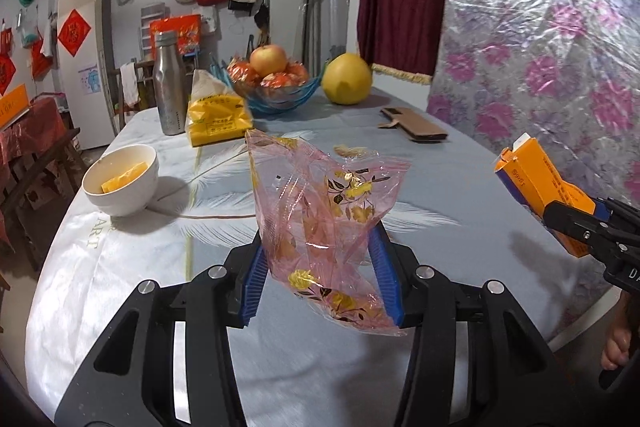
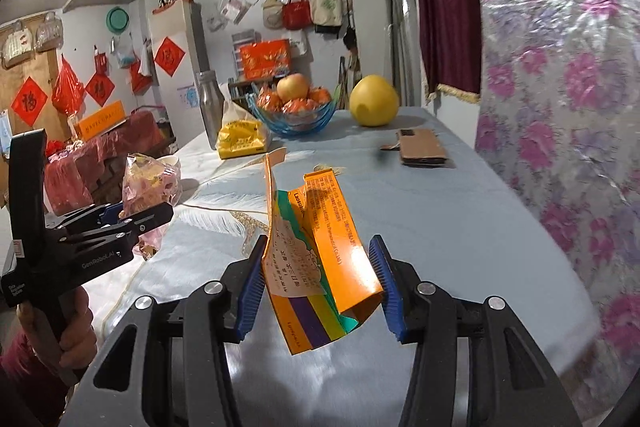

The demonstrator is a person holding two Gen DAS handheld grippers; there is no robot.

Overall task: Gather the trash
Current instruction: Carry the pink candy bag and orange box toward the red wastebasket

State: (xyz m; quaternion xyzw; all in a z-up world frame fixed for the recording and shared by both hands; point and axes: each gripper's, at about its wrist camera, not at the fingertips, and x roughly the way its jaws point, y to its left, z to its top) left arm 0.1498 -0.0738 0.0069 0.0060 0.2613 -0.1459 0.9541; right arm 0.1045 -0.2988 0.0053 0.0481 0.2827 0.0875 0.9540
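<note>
A crumpled pink see-through plastic wrapper with gold flowers hangs above the table, and my left gripper is shut on its lower part. From the right wrist view the same left gripper and wrapper are at the left, held by a person's hand. My right gripper is shut on a torn orange cardboard box with coloured stripes, lifted off the table. In the left wrist view the right gripper and its box sit at the right edge.
On the feather-print tablecloth stand a white bowl with a yellow piece in it, a steel bottle, a yellow bag, a blue fruit bowl and a pomelo. A flattened brown carton lies at the back right. A floral cover borders the right side.
</note>
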